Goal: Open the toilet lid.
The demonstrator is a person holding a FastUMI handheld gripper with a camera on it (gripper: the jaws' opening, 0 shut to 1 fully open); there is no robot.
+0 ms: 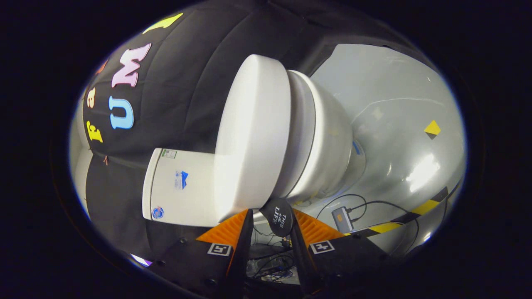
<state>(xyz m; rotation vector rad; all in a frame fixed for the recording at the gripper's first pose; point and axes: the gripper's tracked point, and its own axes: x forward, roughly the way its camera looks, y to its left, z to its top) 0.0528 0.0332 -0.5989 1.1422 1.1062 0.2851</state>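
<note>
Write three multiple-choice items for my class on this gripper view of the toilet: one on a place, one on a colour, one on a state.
1. Where is the small grey box with cables?
A) on the floor beside the toilet's base
B) on the tank
C) between the fingers

2. What colour are the gripper's finger pads?
A) blue
B) orange
C) white

3. How is the toilet lid?
A) lifted open
B) shut over the bowl
C) removed

Answers: 1 A, the grey box lies on the floor. 2 B, the pads of the gripper are orange. 3 B, the toilet lid lies flat on the bowl.
</note>
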